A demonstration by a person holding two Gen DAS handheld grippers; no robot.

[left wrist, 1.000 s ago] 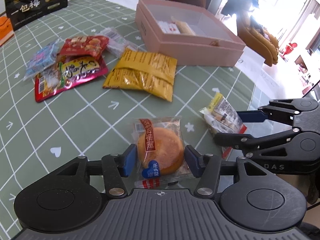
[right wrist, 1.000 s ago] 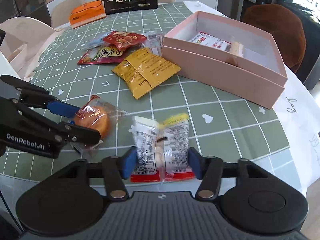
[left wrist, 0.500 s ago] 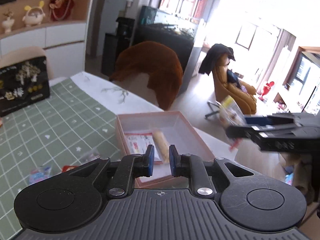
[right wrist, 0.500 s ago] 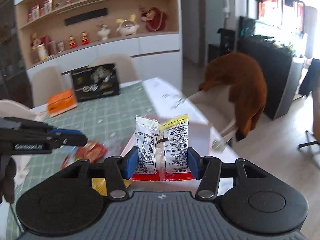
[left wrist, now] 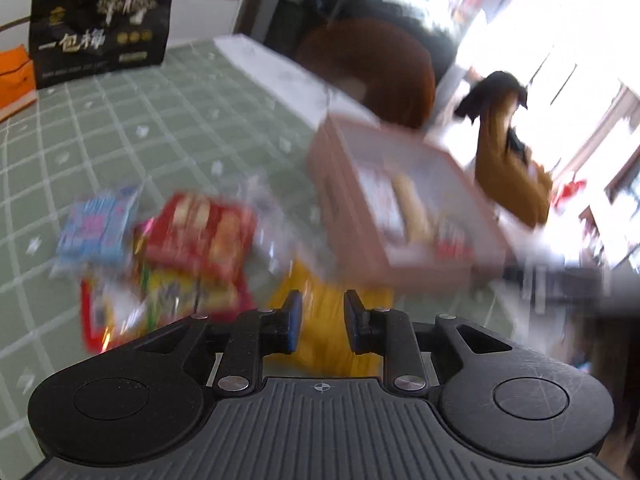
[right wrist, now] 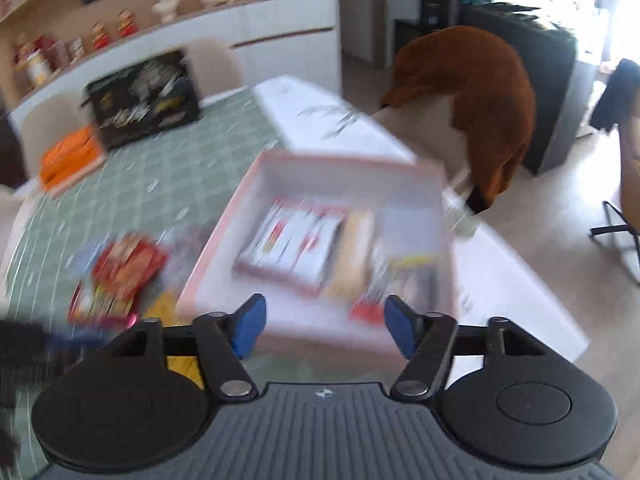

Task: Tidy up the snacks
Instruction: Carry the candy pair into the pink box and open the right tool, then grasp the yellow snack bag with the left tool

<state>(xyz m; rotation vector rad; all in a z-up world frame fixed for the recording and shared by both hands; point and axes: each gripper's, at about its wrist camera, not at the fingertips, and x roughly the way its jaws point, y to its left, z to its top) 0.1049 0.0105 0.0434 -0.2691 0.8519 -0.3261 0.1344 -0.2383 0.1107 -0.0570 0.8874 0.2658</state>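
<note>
While both views smear with motion blur, I can read my left hand-held gripper (left wrist: 320, 322) with its blue pads drawn near each other, a narrow gap between them and nothing pinched. It hovers above the yellow snack packet (left wrist: 320, 344), which lies on the counter (left wrist: 168, 128) just in front of the pink box (left wrist: 400, 216). To the left of the pink box sit the red snack packet (left wrist: 200, 232) and, further left, a blue-and-white packet (left wrist: 100, 228); beyond them, at the far edge of the counter from the box, stands a black bag (left wrist: 100, 28) with an orange pouch (left wrist: 14, 80) beside it.

My right hand-held gripper (right wrist: 322, 330) has its pads spread wide, holding nothing, and hangs over the near wall of the pink box (right wrist: 224, 220). Inside the box I see a red-and-white packet (right wrist: 296, 244), a tan bar (right wrist: 352, 248) beside it, and a blurred yellow-topped packet (right wrist: 400, 280) near the right corner. Behind the box stands a brown chair (right wrist: 480, 92).
</note>
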